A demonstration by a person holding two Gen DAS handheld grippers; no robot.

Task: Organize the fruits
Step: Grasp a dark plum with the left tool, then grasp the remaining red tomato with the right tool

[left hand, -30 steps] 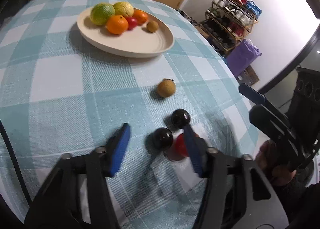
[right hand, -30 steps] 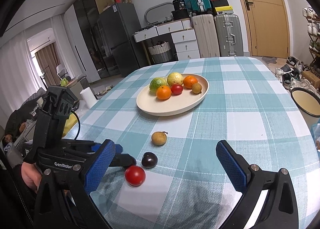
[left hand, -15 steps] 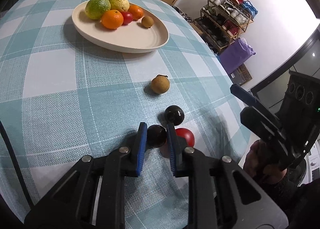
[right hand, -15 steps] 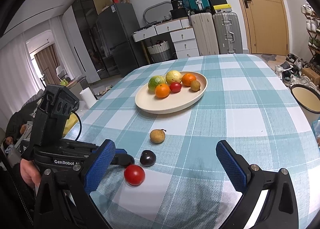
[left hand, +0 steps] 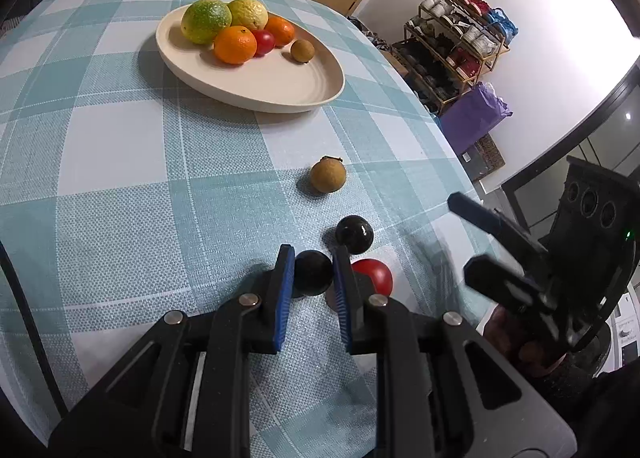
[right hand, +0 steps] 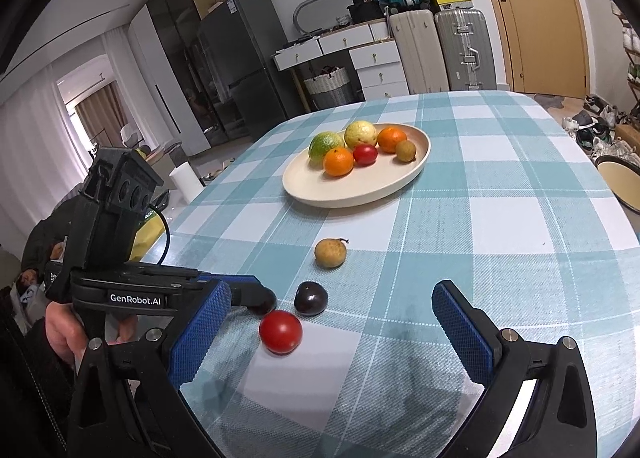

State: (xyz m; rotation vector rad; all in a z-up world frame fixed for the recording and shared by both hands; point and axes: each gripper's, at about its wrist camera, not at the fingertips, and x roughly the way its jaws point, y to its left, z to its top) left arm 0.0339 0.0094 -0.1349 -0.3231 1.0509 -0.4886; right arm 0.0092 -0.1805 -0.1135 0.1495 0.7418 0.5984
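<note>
My left gripper [left hand: 310, 270] is shut on a dark plum [left hand: 313, 272] low over the checked tablecloth. A second dark plum [left hand: 354, 234], a red tomato [left hand: 374, 276] and a brown longan [left hand: 328, 176] lie on the cloth just beyond it. A cream plate [left hand: 280, 86] further back holds several fruits. In the right wrist view, my right gripper [right hand: 332, 330] is open and empty above the tomato [right hand: 280, 332] and the free plum [right hand: 311, 298]. The left gripper [right hand: 256, 300] shows there, hiding most of its plum.
The table's edge runs close on the right in the left wrist view, with a shoe rack [left hand: 460, 42] and purple bag [left hand: 476, 114] beyond. Suitcases [right hand: 440, 50], drawers and a fridge [right hand: 244, 58] stand past the far edge. A round bowl [right hand: 620, 182] sits off the right side.
My left gripper went from wide open to shut on the near dark plum. The right gripper stayed open and barely moved.
</note>
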